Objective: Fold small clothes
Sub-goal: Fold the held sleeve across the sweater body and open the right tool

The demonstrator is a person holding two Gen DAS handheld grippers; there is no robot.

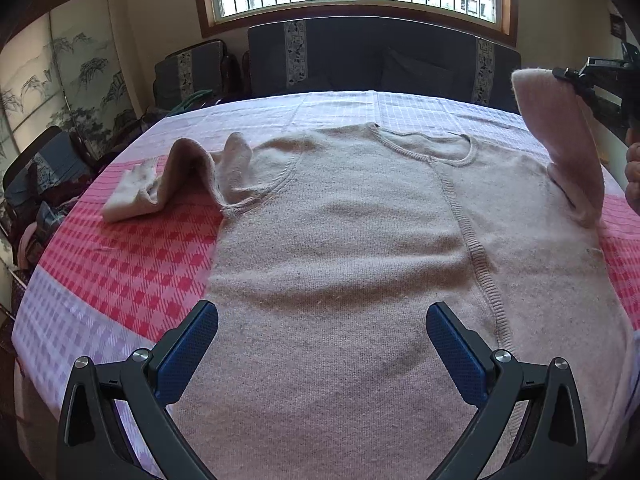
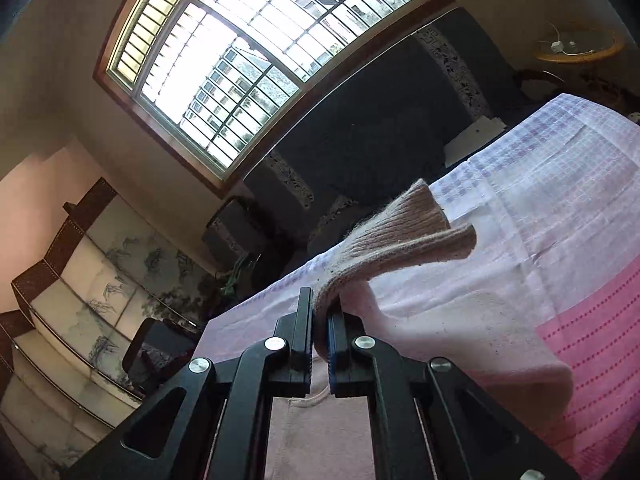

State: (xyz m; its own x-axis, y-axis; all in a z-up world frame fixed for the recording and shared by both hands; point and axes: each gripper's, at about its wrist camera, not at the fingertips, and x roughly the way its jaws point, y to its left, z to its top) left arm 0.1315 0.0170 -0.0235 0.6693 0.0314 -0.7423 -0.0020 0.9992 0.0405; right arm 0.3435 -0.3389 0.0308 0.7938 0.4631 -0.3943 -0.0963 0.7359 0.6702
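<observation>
Knit sleeve (image 2: 404, 232) clamped in tilted right tongs (image 2: 320, 312), raised; left tongs (image 1: 322, 336) spread.

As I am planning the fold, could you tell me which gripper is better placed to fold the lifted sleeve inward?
Right: the right gripper already clamps the sleeve's cuff; the left gripper is open, empty.

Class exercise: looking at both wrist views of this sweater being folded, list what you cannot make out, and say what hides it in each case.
- Sweater hem: left wrist view, cut off by the bottom edge and the left gripper.
- Left sleeve cuff: left wrist view, bunched on itself.
- Sweater body: right wrist view, mostly behind the right gripper.
- Person's hand: left wrist view, cut off at the right edge.
</observation>
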